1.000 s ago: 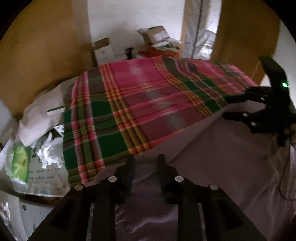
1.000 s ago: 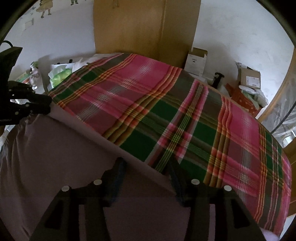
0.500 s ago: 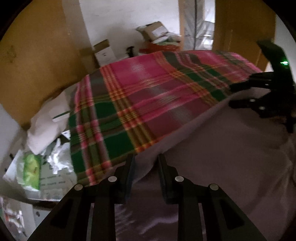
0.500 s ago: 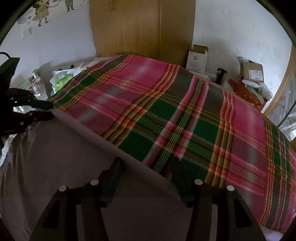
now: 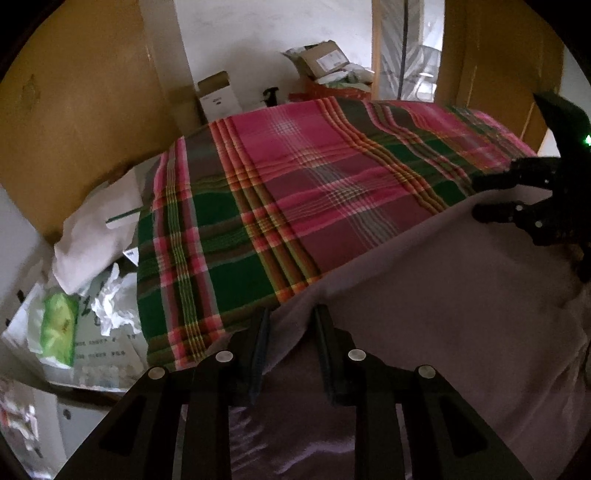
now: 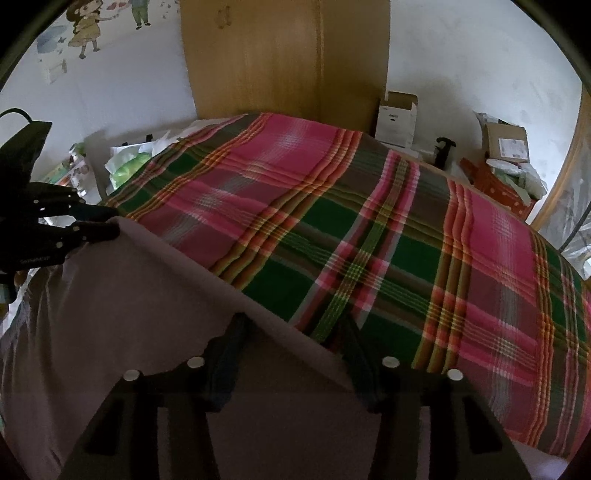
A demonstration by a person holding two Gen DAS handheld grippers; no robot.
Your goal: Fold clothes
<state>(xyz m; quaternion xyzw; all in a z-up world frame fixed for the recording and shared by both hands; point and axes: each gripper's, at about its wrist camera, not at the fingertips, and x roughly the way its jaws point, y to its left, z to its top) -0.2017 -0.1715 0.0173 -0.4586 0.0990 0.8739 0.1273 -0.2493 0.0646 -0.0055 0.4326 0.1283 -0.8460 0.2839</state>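
Where cloth (image 6: 122,295) drapes, right gripper (image 6: 291,332) half-hidden.

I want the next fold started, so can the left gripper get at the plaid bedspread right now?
Probably not: the left gripper looks occupied with the mauve garment's edge, though the pink-and-green plaid bedspread ahead lies uncovered.

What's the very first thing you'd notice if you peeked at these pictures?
The bright plaid blanket, pink, green and orange, covers the whole bed in the middle of the room. In front of it, a plain mauve garment is held by its top edge, with the left gripper at one end and the right gripper at the other. Cartoon children are on the wall, top left.
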